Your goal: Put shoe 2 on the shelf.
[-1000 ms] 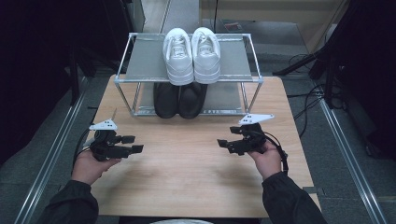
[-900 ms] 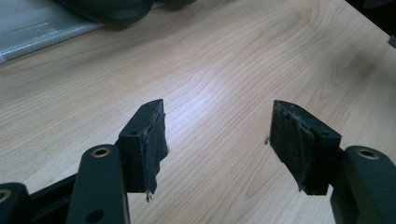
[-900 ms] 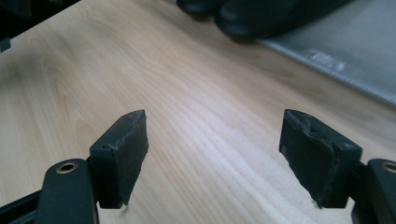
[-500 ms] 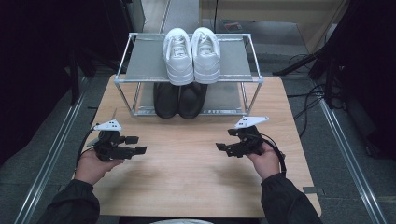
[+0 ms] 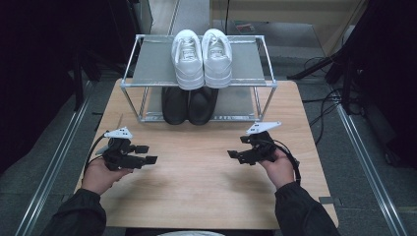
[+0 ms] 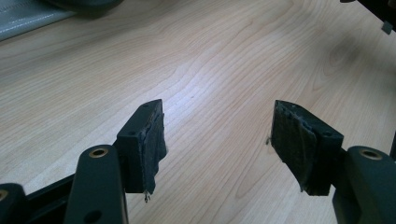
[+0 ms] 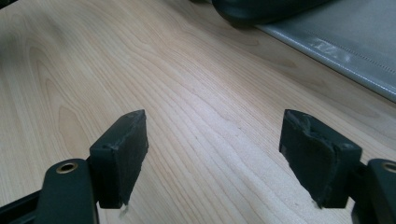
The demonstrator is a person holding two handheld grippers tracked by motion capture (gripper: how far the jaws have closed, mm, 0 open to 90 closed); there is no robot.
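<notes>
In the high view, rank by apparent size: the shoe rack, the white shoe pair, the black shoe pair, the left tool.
1. shoe rack
2. white shoe pair
3. black shoe pair, partly hidden under the upper shelf, so unsure
4. left tool, nearer the camera

Both forearms are covered by dark sleeves with gathered cuffs, and each hand grips a black two-jaw tool: the left gripper (image 5: 145, 154) and the right gripper (image 5: 235, 153) each carry a pale grey three-cornered plate on top and trail a black cable that loops back past the wrist. In the left gripper view its blocky black jaws are faced with dark, frayed pads (image 6: 155, 140) and pinned through brass-ringed holes. The right gripper view shows the same brass-ringed pivots and worn, chipped pads (image 7: 312, 161).
</notes>
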